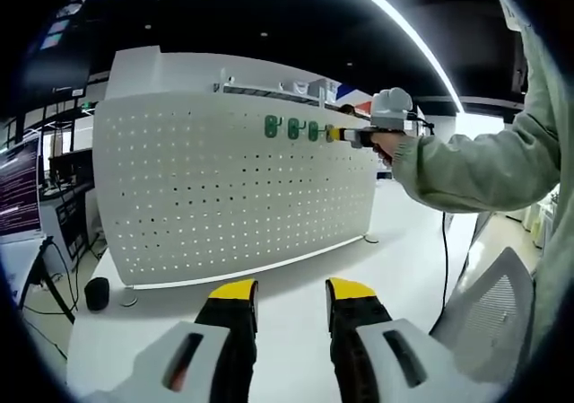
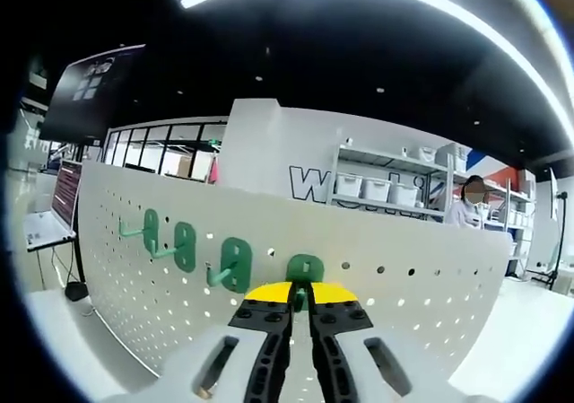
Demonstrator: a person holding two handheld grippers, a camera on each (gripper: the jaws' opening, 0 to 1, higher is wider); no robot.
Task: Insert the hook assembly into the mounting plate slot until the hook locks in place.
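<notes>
A white pegboard mounting plate stands upright on the white table. Three green hooks hang in a row near its top right. Just right of them my right gripper, held in a person's hand, presses a fourth green hook against the board. In the right gripper view that hook sits at the tips of my right gripper, whose yellow-tipped jaws are shut on its prong; the other hooks run off to the left. My left gripper hovers low over the table before the board, open and holding nothing.
A small black round object lies at the table's left end, beside a monitor. The person's sleeve and a grey chair take up the right. Shelves with bins stand behind the board.
</notes>
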